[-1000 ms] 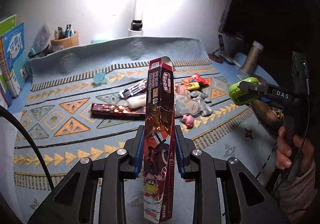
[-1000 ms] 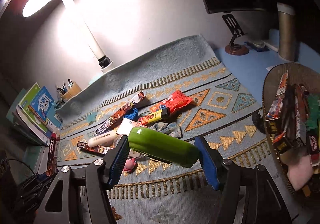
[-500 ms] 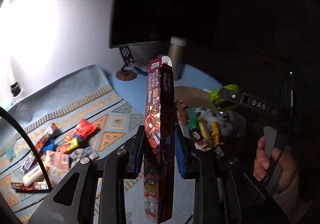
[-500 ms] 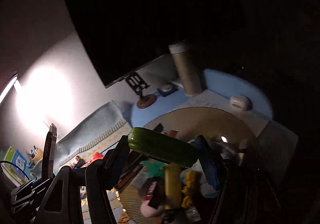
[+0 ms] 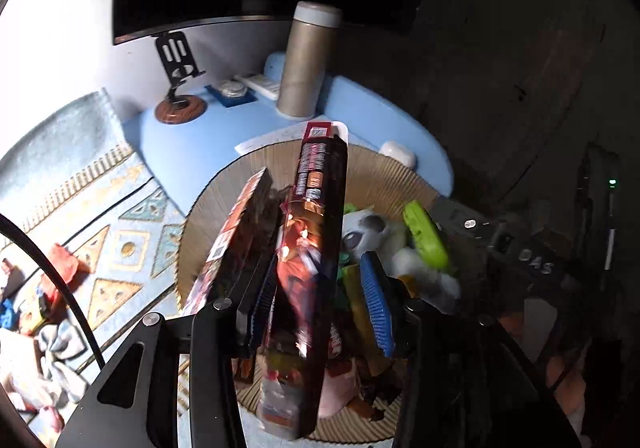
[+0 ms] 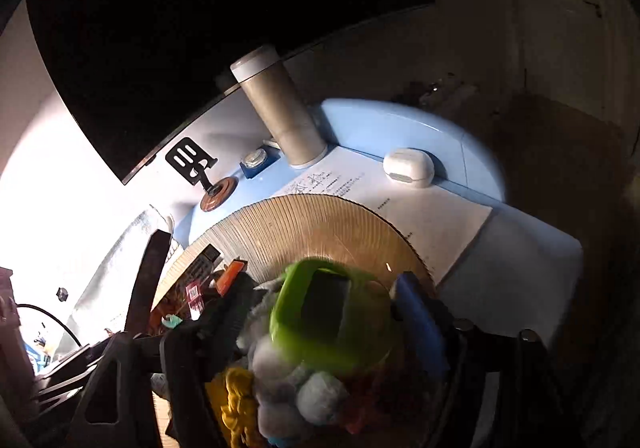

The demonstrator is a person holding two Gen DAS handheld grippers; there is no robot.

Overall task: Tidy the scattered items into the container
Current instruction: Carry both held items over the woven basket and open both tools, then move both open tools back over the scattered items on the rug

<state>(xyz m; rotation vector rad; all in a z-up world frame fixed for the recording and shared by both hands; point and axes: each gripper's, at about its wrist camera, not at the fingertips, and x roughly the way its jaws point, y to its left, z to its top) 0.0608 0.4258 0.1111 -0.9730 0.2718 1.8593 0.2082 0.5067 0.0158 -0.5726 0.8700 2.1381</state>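
My left gripper (image 5: 320,300) is open over the round ribbed basket (image 5: 224,191). The long dark red box (image 5: 312,248) leans between its jaws, blurred, touching only the left pad. My right gripper (image 6: 320,312) is also open over the basket (image 6: 304,224). The green case (image 6: 332,324) lies between its jaws, blurred and turned end-on, not clamped. It also shows in the left wrist view (image 5: 424,240). The basket holds another red box (image 5: 236,232), a plush toy (image 5: 368,232), a yellow toy (image 6: 236,404) and several snack packs.
A tan cylinder flask (image 5: 304,63) and a white earbud case (image 6: 408,167) stand behind the basket on the blue desk. A phone stand (image 5: 178,87) and a dark monitor (image 6: 200,27) are at the back. Several scattered items (image 5: 36,312) lie on the patterned mat at left.
Both grippers swung from the mat to above the basket and lowered toward it. Both jaws have opened; the red box and the green case have slipped loose and tilted.
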